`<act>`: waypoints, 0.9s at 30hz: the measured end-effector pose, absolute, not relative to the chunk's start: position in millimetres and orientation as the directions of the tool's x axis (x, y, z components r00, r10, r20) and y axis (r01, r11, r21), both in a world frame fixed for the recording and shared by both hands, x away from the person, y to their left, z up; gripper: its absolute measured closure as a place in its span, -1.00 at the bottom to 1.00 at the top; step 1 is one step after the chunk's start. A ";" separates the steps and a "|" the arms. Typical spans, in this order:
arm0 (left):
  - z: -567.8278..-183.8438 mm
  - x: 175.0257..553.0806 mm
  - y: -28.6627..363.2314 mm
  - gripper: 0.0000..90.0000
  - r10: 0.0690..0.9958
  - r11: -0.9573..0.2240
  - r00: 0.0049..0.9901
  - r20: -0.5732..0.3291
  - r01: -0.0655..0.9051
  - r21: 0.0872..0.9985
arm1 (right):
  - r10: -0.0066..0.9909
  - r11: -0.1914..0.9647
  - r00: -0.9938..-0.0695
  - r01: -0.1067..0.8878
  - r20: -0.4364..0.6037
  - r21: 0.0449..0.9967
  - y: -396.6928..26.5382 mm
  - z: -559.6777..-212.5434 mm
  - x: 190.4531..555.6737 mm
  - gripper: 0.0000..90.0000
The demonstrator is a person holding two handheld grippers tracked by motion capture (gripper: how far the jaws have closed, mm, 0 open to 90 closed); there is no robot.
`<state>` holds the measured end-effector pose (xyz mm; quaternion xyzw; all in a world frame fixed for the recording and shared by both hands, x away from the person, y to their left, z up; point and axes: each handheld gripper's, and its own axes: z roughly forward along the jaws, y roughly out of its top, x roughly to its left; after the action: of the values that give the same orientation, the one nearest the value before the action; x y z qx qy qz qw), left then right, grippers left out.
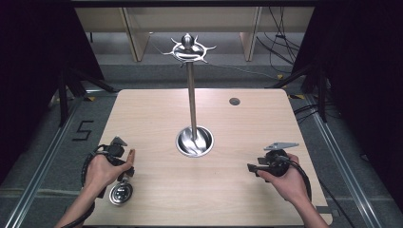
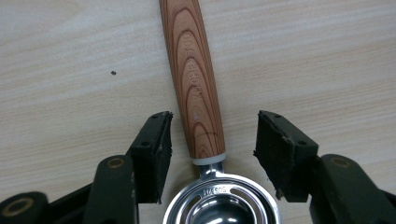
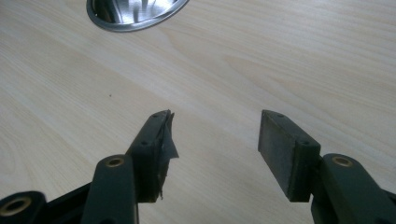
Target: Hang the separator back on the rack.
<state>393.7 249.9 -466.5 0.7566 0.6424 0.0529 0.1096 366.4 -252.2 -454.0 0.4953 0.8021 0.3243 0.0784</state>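
A utensil with a wooden handle [image 2: 196,79] and a shiny round metal head [image 2: 222,205] lies flat on the table near its front left corner; in the high view the head [image 1: 120,194] is nearest the person. My left gripper [image 2: 212,128] points down over it, open, with one jaw on each side of the handle's lower end and a gap at both pads. In the high view a hand covers most of the left gripper [image 1: 124,175]. My right gripper [image 1: 252,167] rests low at the front right, open [image 3: 212,135], with only bare tabletop between its jaws.
A tall metal stand rises from a round dished base [image 1: 194,141] at the table's middle, with curved hooks at its top [image 1: 189,47]. The base's rim [image 3: 135,14] lies ahead of the right gripper. A small round hole [image 1: 234,101] sits at the back right.
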 end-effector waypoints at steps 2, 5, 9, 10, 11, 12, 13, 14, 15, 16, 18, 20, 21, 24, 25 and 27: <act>-467.3 393.9 250.3 0.04 0.980 -0.173 0.189 -0.055 0.961 0.217 | 0.845 0.306 -0.502 0.735 0.183 0.605 -252.4 -454.7 367.1 0.01; -469.0 393.8 250.6 0.06 0.980 -0.179 0.192 -0.049 0.962 0.204 | 0.826 0.324 -0.544 0.671 0.145 0.667 -252.2 -458.8 369.2 0.01; -471.5 394.5 251.2 0.11 0.977 -0.198 0.209 -0.036 0.962 0.189 | 0.838 0.309 -0.519 0.707 0.169 0.636 -250.3 -456.2 366.8 0.01; -471.7 394.7 251.1 0.12 0.977 -0.199 0.209 -0.034 0.962 0.187 | 0.834 0.319 -0.525 0.711 0.171 0.627 -250.8 -455.5 367.2 0.01; -472.2 395.0 250.8 0.14 0.977 -0.201 0.211 -0.033 0.961 0.188 | 0.834 0.318 -0.524 0.711 0.171 0.627 -250.8 -455.5 367.2 0.01; -472.4 395.1 250.5 0.16 0.977 -0.199 0.209 -0.033 0.962 0.188 | 0.834 0.319 -0.524 0.711 0.171 0.627 -250.7 -455.5 367.2 0.01; -472.6 395.5 250.3 0.18 0.977 -0.200 0.210 -0.037 0.963 0.182 | 0.834 0.319 -0.524 0.712 0.171 0.626 -250.6 -455.5 367.2 0.01; -473.0 395.7 250.1 0.19 0.977 -0.203 0.212 -0.033 0.962 0.180 | 0.833 0.319 -0.525 0.712 0.172 0.626 -250.6 -455.6 367.1 0.01; -474.0 394.6 247.7 0.20 0.983 -0.165 0.177 -0.051 0.970 0.180 | 0.832 0.318 -0.526 0.712 0.175 0.626 -250.6 -455.5 367.1 0.01; -474.7 395.4 249.6 0.20 0.978 -0.195 0.205 -0.042 0.965 0.174 | 0.833 0.320 -0.526 0.711 0.171 0.626 -250.6 -455.7 367.1 0.01; -476.2 395.0 248.5 0.24 0.983 -0.165 0.178 -0.055 0.970 0.177 | 0.830 0.322 -0.530 0.709 0.172 0.627 -250.6 -456.3 367.4 0.01; -475.2 397.2 252.0 0.27 0.975 -0.206 0.216 -0.042 0.963 0.172 | 0.825 0.338 -0.543 0.695 0.155 0.634 -251.2 -457.0 368.8 0.01; -475.7 397.1 251.7 0.29 0.977 -0.197 0.207 -0.043 0.964 0.180 | 0.825 0.341 -0.544 0.696 0.154 0.632 -251.3 -456.9 368.8 0.01; -474.9 398.6 253.2 0.31 0.974 -0.212 0.222 -0.038 0.961 0.178 | 0.828 0.340 -0.540 0.698 0.152 0.630 -250.6 -457.0 368.8 0.01; -475.1 398.8 253.1 0.31 0.974 -0.213 0.222 -0.037 0.961 0.177 | 0.827 0.340 -0.541 0.698 0.154 0.631 -250.6 -457.2 368.8 0.00; -477.5 397.9 250.6 0.31 0.980 -0.181 0.193 -0.050 0.967 0.181 | 0.824 0.350 -0.550 0.684 0.137 0.640 -250.9 -458.6 369.2 0.00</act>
<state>397.9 250.6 -477.5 0.7675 0.6341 0.0385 0.0863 369.2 -250.9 -458.6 0.4628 0.8148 0.3329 0.1049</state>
